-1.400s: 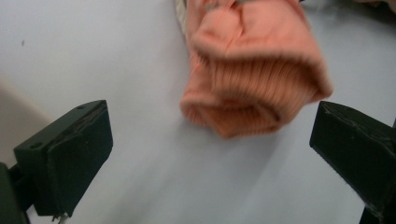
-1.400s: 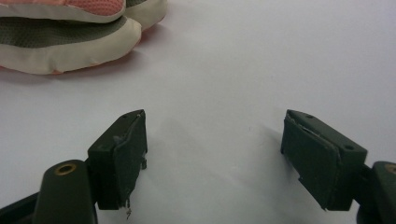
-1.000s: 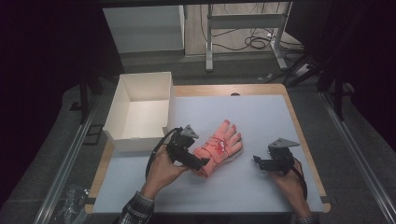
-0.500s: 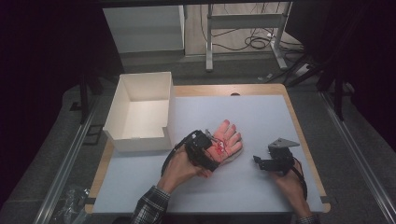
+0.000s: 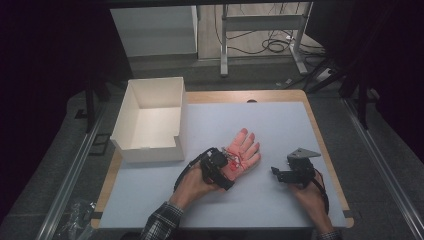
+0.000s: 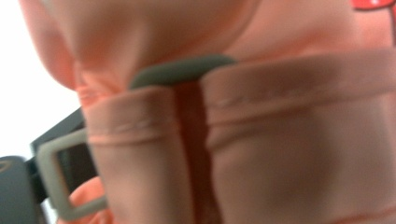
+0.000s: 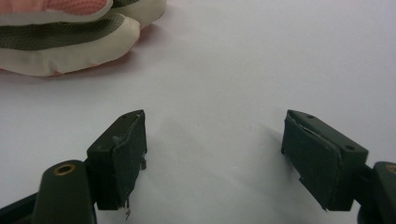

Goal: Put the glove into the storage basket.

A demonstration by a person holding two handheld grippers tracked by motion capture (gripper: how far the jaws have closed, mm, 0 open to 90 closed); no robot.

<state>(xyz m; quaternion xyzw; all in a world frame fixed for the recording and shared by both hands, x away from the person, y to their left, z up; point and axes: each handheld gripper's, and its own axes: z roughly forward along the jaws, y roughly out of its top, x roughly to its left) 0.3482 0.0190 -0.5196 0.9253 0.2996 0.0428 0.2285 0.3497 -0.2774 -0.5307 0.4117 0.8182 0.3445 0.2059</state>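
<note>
Box (image 5: 150, 120) blocks left; glove (image 5: 242, 152) mid-table.

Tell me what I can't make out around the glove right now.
- Left gripper pads, high view: hidden by its own body over the glove cuff.
- Left gripper view: glove blurred, too close; grip unclear.
- Box floor, high view: near strip hidden by front wall.
- Right gripper: open, empty.

Pink glove (image 5: 243, 152) — flat, fingers spread — mid-table

A salmon-pink fabric glove (image 5: 242, 154) carries red markings, grey mesh stripes and cream fingertip edges. The open cardboard box (image 5: 150, 121) is white, the tabletop mat (image 5: 280, 125) pale grey-blue, edged in tan wood.
</note>
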